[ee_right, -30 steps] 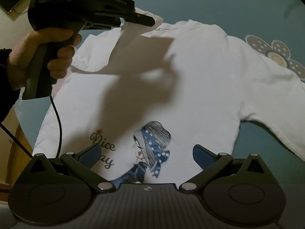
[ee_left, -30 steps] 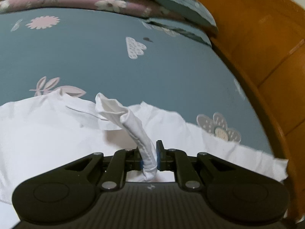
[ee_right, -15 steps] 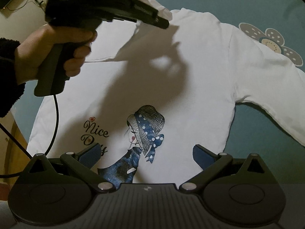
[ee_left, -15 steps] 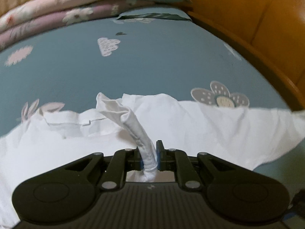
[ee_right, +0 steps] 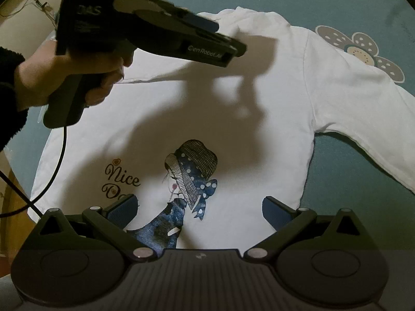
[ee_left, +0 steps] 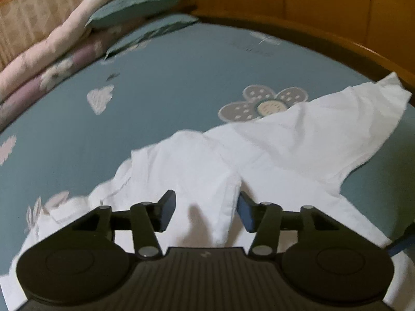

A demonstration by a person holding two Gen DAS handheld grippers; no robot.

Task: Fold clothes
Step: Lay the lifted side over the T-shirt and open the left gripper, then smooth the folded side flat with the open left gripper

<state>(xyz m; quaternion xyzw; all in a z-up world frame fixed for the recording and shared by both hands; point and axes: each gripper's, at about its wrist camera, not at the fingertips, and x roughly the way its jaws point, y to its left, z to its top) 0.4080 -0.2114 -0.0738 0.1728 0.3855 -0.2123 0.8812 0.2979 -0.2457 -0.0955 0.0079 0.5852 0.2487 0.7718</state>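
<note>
Because the white long-sleeved cotton shirt with a printed girl point(ee_right: 207, 119) lies flat, front up, on the teal flower-patterned bedsheet point(ee_left: 160, 83), collar away from you, note its outstretched sleeve point(ee_right: 363, 119) on your right. Your right gripper point(ee_right: 199, 207), fingers spread and empty, hovers over the hem, nearer that sleeve. Your left gripper point(ee_left: 206, 211), also released, hangs over the collar.

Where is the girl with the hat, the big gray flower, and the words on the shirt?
girl with the hat point(ee_right: 193, 173), right wrist view, on her hat and face.
gray flower point(ee_left: 264, 105), left wrist view, on its pale centre.
words point(ee_right: 120, 181), right wrist view, on the word Nice.
</note>
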